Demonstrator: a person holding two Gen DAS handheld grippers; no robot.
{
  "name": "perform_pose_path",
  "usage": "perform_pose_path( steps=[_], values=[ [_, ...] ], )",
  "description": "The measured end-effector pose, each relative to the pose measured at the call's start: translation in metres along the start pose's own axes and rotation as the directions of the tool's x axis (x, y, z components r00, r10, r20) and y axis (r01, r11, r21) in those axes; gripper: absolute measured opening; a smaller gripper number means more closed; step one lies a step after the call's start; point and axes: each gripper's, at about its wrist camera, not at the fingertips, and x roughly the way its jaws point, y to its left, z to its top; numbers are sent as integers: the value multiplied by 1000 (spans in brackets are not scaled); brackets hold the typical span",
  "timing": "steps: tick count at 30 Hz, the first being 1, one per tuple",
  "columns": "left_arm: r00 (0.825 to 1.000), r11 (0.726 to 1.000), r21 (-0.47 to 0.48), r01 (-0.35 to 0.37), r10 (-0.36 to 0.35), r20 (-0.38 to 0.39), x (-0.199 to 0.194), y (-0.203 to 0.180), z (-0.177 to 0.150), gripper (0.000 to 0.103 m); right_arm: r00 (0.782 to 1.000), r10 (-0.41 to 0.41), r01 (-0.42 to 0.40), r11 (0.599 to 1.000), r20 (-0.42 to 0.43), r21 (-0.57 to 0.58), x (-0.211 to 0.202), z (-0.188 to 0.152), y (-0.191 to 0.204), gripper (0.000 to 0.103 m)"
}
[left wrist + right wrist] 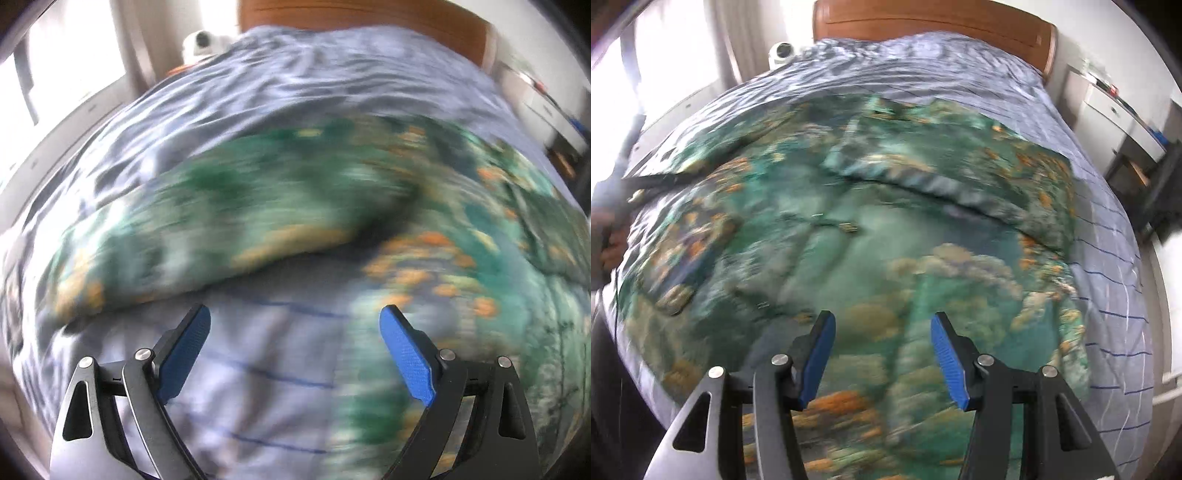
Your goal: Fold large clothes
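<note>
A large garment (pixel 849 229) with a green, teal and orange print lies spread over the bed, with a folded flap running across its far half. In the left wrist view the same garment (pixel 280 199) is blurred and its near edge curves over the pale sheet. My left gripper (pixel 295 317) hangs above the bare striped sheet just short of that edge, jaws wide apart and nothing between its blue pads (pixel 184 358). Over the garment's near part my right gripper (pixel 882 325) stands open, also holding nothing. Another gripper and a hand (pixel 613 236) show at the left edge.
The bed carries a light blue sheet (pixel 1115 295) with thin dark stripes and a wooden headboard (pixel 934 22) at the far end. A white cabinet (pixel 1119 110) stands to the right of the bed. Bright windows and a small white device (pixel 781 51) lie at the far left.
</note>
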Motion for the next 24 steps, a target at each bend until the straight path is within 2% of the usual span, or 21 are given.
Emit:
perform_pose_path(
  steps=[2,6,12,15,18,19,20,21,22,23,24],
  values=[
    [1000,996,-86,-13,11,-14,4,36,-3,94,1000,14,-14,1000,17,-23,-7,-2,13,55],
    [999,960,-281,14,-27,-42,13,95,-12,94,999,27,-25,998,31,-61,-17,-7,34,55],
    [996,851,-524,34,-74,-57,36,152,-16,94,999,43,-41,994,28,-98,-21,-13,55,55],
    [994,781,-623,50,-100,-45,53,172,-11,94,998,54,-50,992,31,-114,-26,-14,62,55],
    [997,740,-671,47,-75,-13,56,181,-4,91,998,55,-50,992,36,-119,-31,-17,68,55],
    [999,739,-673,27,-45,-9,55,181,-1,81,998,58,-53,991,38,-120,-33,-19,70,55],
    [1000,747,-665,7,-16,-7,54,180,2,67,997,60,-54,991,40,-120,-35,-20,70,55],
    [1000,763,-647,-16,13,-9,54,176,7,58,997,60,-54,991,41,-120,-36,-22,72,55],
    [999,785,-618,-44,46,-12,53,171,12,37,997,61,-55,991,41,-119,-38,-23,72,55],
    [998,805,-591,-55,64,-7,52,167,14,21,997,63,-58,991,40,-118,-38,-25,73,55],
    [998,823,-566,-52,68,8,49,162,16,17,997,66,-61,991,39,-116,-38,-26,73,55]
  ],
)
